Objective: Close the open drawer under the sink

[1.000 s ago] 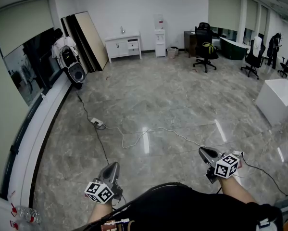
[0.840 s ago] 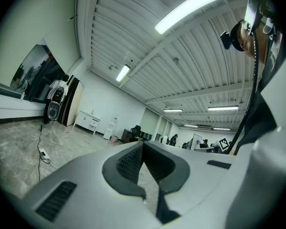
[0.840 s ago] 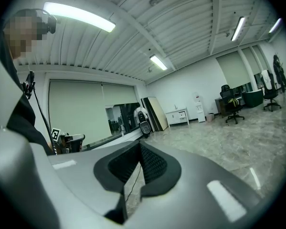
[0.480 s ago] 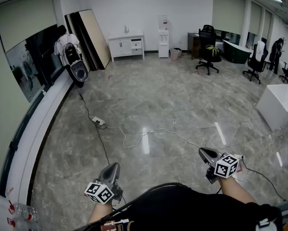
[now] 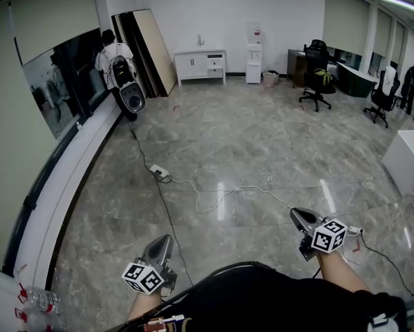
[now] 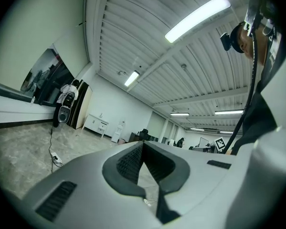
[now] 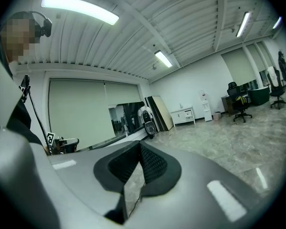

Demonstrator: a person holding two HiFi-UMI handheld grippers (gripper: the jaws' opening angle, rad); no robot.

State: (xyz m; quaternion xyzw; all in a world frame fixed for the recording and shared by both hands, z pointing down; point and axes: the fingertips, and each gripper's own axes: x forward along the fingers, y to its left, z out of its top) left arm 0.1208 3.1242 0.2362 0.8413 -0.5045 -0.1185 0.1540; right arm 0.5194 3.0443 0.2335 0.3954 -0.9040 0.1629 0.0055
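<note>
Head view: a person stands on a polished stone floor [image 5: 262, 144] in a wide office, holding the left gripper [image 5: 165, 239] and the right gripper [image 5: 296, 215] low and close to the body. Both are far from the white sink cabinet [image 5: 201, 63] against the far wall. The drawer [image 5: 214, 60] on its right side looks pulled out a little, though it is small at this range. A water dispenser [image 5: 253, 43] stands just right of the cabinet, a speaker [image 5: 133, 97] is at the far left, and a white cable [image 5: 220, 194] lies across the floor.

Left gripper view: the jaws meet at their tips with nothing between them. The cabinet [image 6: 96, 124] shows far off on the left.

Right gripper view: the jaws are likewise closed and empty. The cabinet [image 7: 183, 115] sits far across the room.
</note>
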